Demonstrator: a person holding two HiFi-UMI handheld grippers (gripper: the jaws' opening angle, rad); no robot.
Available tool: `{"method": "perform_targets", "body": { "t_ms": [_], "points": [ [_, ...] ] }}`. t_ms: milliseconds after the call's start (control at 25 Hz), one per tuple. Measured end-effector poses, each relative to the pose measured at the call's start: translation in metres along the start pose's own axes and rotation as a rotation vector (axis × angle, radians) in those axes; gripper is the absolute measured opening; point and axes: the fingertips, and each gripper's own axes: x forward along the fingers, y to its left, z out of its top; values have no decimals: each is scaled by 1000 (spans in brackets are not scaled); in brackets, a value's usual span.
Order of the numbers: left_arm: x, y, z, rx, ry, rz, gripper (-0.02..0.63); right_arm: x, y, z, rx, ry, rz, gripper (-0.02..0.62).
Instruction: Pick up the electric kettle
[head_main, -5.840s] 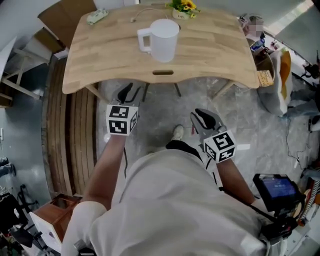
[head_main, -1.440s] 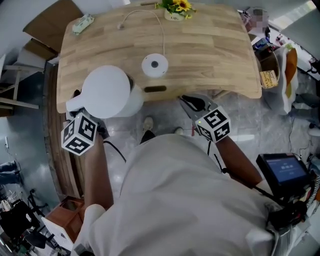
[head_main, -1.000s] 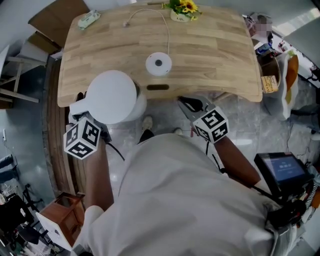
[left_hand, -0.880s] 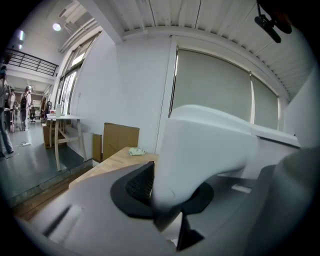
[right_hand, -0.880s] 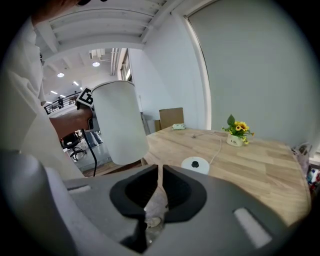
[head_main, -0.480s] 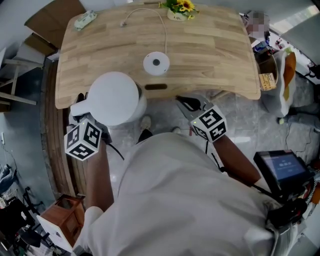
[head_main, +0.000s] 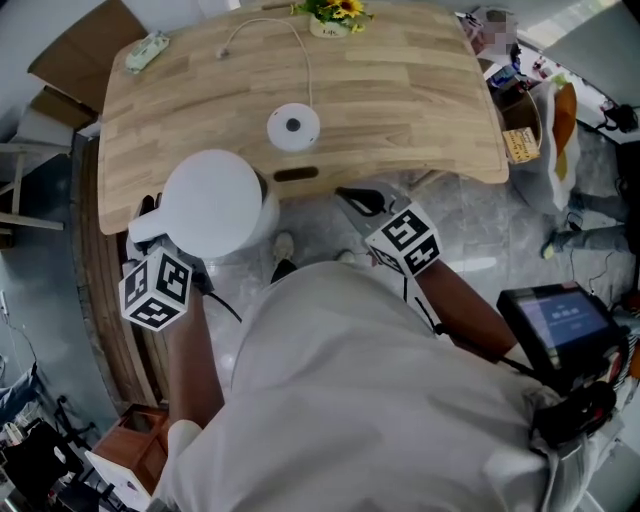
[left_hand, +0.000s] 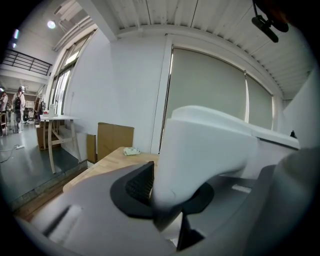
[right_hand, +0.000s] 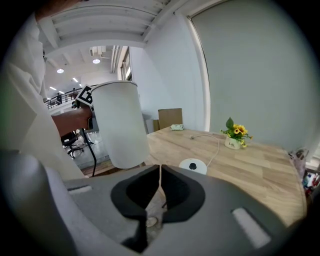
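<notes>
- Item: white plastic electric kettle (head_main: 212, 203), round lid facing up. It is off its base and carried in the air at the near left edge of the table, apart from the tabletop.
- Long axis: upright, as the right gripper view shows the kettle body (right_hand: 119, 125).
- Left gripper (head_main: 150, 216): clenched on the white kettle handle (left_hand: 205, 150), with the dark pads (left_hand: 141, 184) pressed to its sides. The handle juts from the body straight toward this claw, so the body hangs ahead of the jaws.
- Right gripper (head_main: 356, 198): jaws closed together on nothing (right_hand: 160, 187), held near the table's front edge and well apart from the kettle.
- Nearer hand: the left, which carries the load alone.
- Round white kettle base (head_main: 293, 127): bare on the pale wooden table (head_main: 420, 110), ahead and to the right of the kettle, its white cord (head_main: 300, 45) running to the far edge.
- Also present: a small pot of yellow flowers (head_main: 331, 14) at the far edge.
- Judgement: the pick-up looks done. Any next move depends on keeping the body upright below a side grip on the handle.
</notes>
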Motion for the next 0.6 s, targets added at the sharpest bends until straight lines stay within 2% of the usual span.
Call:
{"method": "perform_targets", "body": {
  "t_ms": [200, 600],
  "points": [
    [-1, 7, 5, 11, -2, 16, 84, 7, 5, 8, -14, -7, 12, 9],
    [8, -1, 2, 14, 5, -5, 86, 1, 3, 5, -10, 1, -3, 6]
  ]
}}
